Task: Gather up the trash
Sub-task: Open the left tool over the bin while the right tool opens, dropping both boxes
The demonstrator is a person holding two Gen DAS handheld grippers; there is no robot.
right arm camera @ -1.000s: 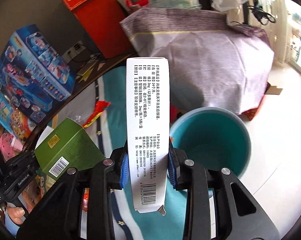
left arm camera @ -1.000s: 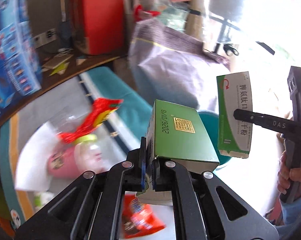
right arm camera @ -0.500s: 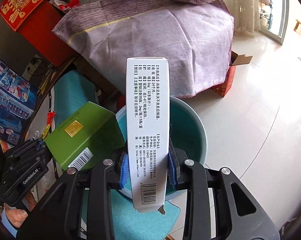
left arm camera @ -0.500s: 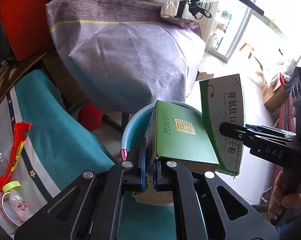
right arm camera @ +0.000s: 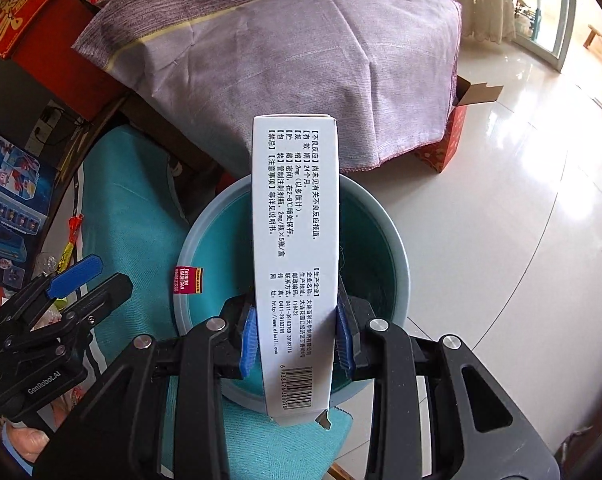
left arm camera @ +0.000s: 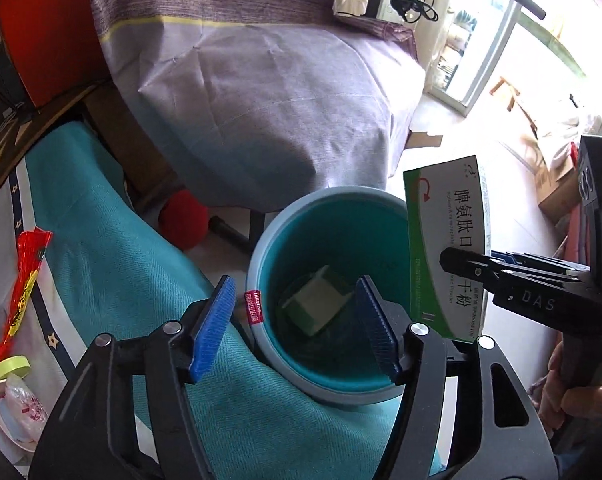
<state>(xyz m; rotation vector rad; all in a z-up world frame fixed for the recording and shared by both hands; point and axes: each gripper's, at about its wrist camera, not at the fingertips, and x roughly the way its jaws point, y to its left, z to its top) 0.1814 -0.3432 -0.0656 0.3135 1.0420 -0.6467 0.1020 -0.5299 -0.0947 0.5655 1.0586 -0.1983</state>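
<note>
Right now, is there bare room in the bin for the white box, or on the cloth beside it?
Bin: the green box lies on the bottom, with bare teal floor around it. The teal cloth between the bin and the red wrapper is bare. Crowded: the far left cloth edge, with wrapper and capped bottle.

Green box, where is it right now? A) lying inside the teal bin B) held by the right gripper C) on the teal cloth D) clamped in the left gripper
A: the green box lies at the bottom of the bin, and the left gripper above it has just opened, empty.
</note>
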